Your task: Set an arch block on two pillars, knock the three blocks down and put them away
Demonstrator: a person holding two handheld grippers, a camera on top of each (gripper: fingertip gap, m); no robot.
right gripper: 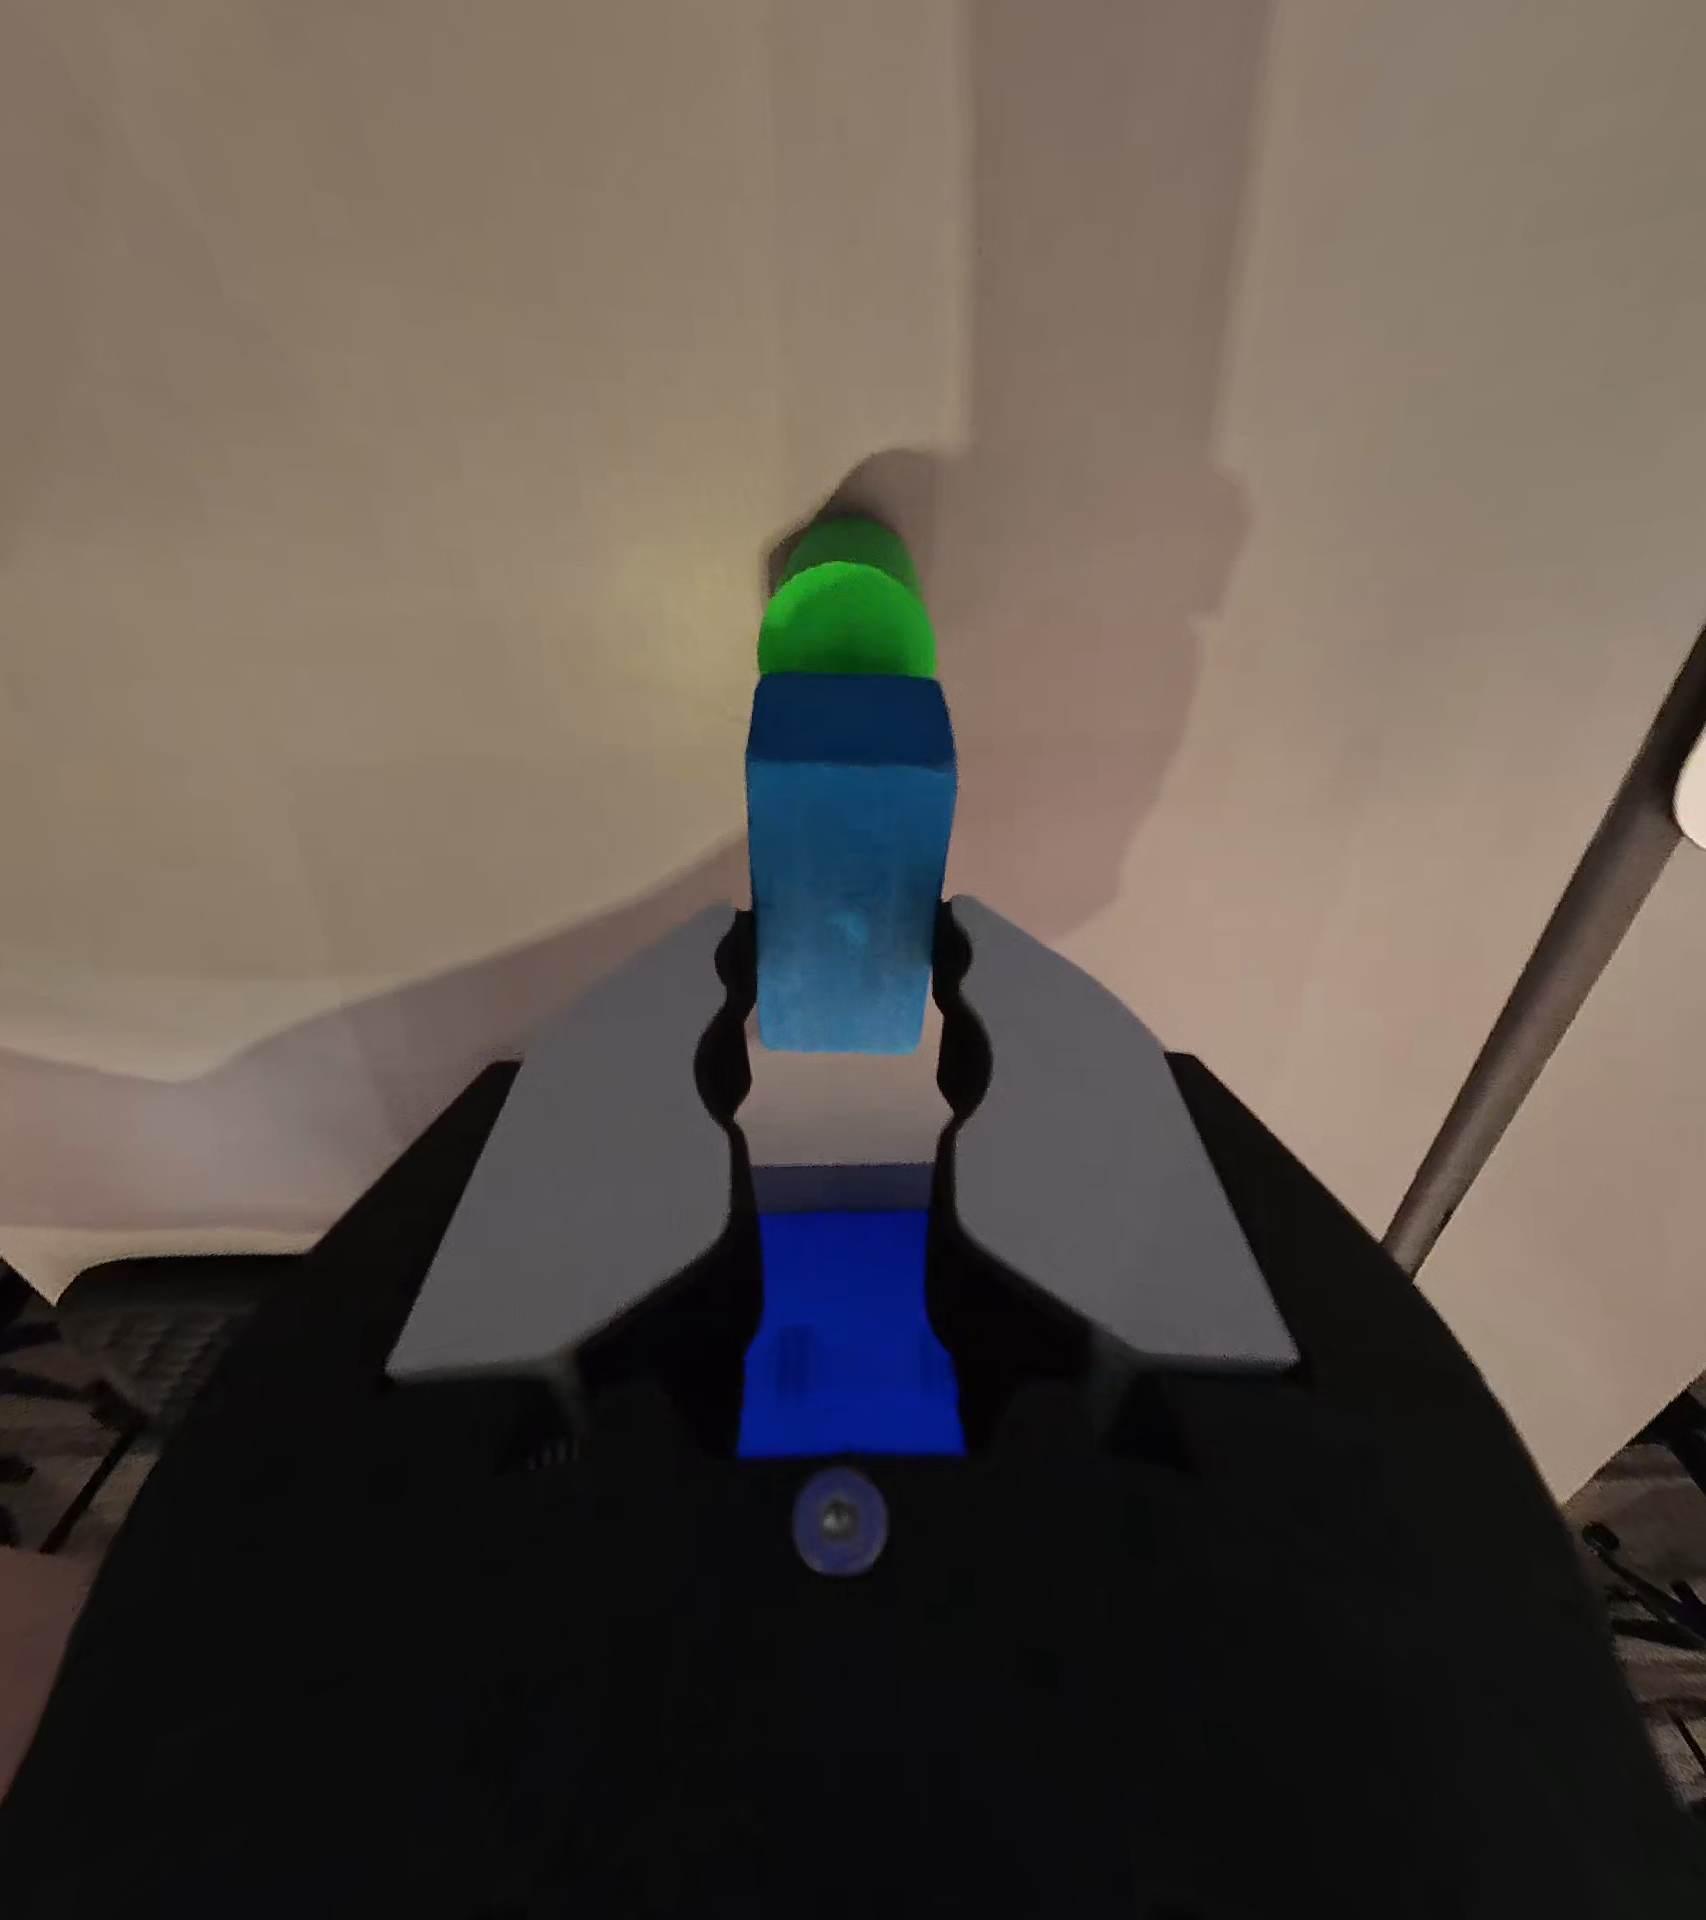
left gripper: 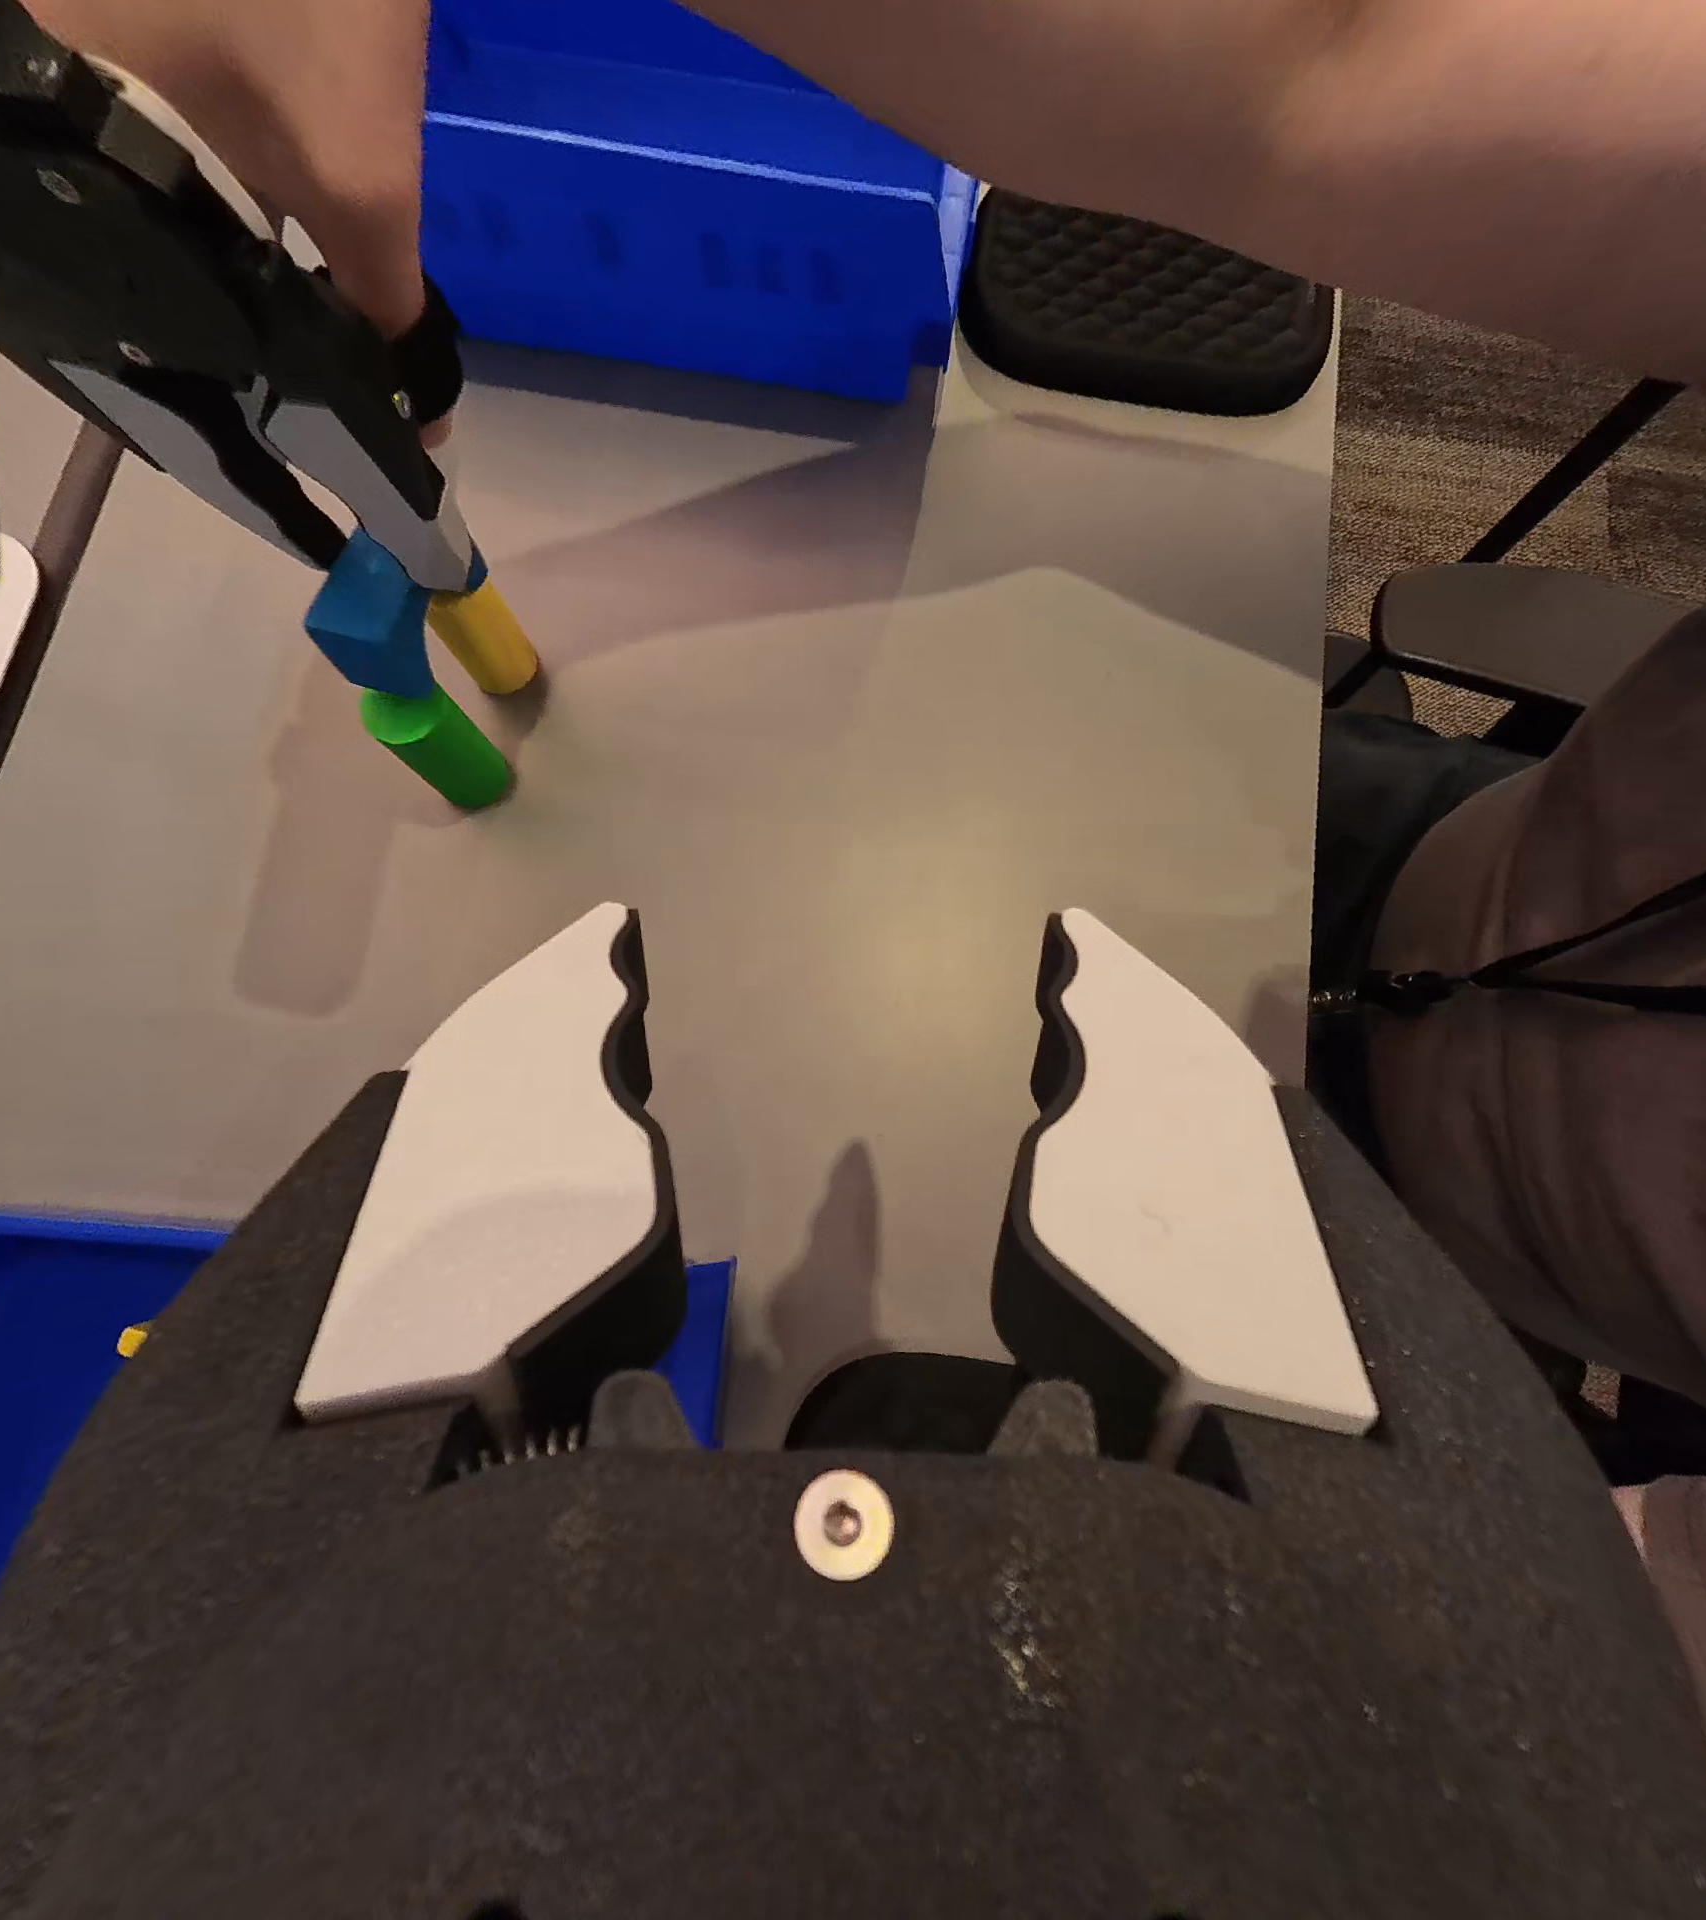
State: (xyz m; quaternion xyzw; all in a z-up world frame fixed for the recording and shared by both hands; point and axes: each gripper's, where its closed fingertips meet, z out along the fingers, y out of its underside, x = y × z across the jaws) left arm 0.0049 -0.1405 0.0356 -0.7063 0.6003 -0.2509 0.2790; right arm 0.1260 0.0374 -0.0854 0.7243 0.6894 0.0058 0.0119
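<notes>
Left wrist view: the left gripper (left gripper: pixel 844 997) hangs spread and empty above the tabletop (left gripper: pixel 932 727). The right gripper (left gripper: pixel 413 582) clamps the blue arch block (right gripper: pixel 844 883) over the upright green pillar (left gripper: pixel 438 748) and yellow pillar (left gripper: pixel 485 644), near the tabletop's left edge.

Your left tongs (left gripper: pixel 841 1023) have a grainy black body, two pale grey finger plates (left gripper: pixel 506 1174) edged in wavy black rubber, and a silver screw (left gripper: pixel 843 1524) set in the middle behind them. Your right tongs (right gripper: pixel 841 971) share that build: black housing, grey plates, scalloped black pads (right gripper: pixel 953 997). You wear a dark grey-brown garment (left gripper: pixel 1597 1091) crossed by a thin black cord (left gripper: pixel 1555 977).
</notes>
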